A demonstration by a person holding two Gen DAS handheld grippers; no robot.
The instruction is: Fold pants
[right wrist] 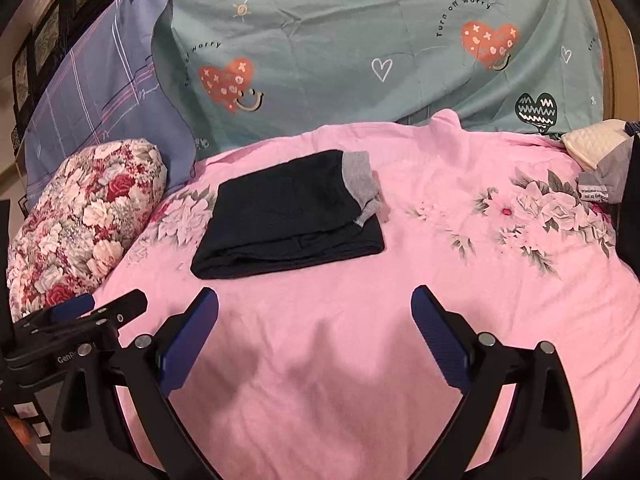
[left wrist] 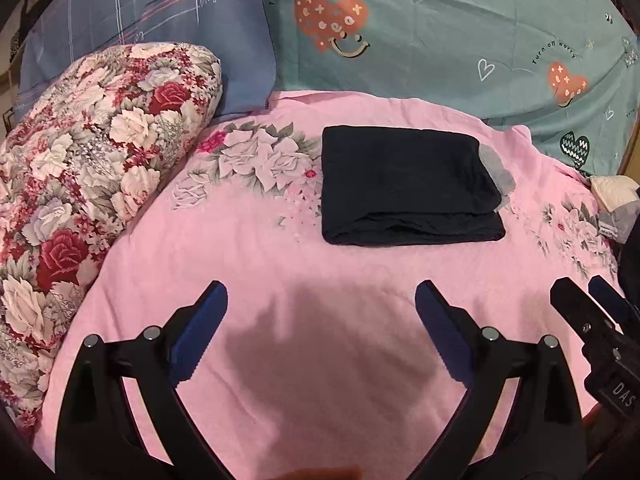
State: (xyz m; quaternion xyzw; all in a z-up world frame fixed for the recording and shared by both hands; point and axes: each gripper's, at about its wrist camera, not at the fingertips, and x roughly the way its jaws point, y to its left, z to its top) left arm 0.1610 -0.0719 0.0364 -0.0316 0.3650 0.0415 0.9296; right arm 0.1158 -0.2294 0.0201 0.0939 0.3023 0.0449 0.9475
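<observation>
We see a bed under a pink flowered sheet [left wrist: 280, 360], a rolled floral quilt [left wrist: 92, 168] at its left, a blue checked pillow [left wrist: 152, 20] and teal heart-print cloth [left wrist: 460, 40] behind it.

A broad stretch of bare pink bedsheet [left wrist: 280, 380] lies open on the bed between both grippers and the folded dark pants [left wrist: 408, 188], which sit alone mid-bed with clear sheet on every side. To the left, a rolled floral quilt [left wrist: 92, 184] walls off that edge, its end close to the blue plaid pillow [left wrist: 160, 28] behind it. A teal heart-print pillow [right wrist: 360, 40] closes the far side. On the right, a small heap of pale and grey cloth [right wrist: 600, 160] crowds the bed's corner. The left gripper [left wrist: 321, 296] and right gripper [right wrist: 315, 300], jaws spread wide and empty, hover side by side above the near sheet.
</observation>
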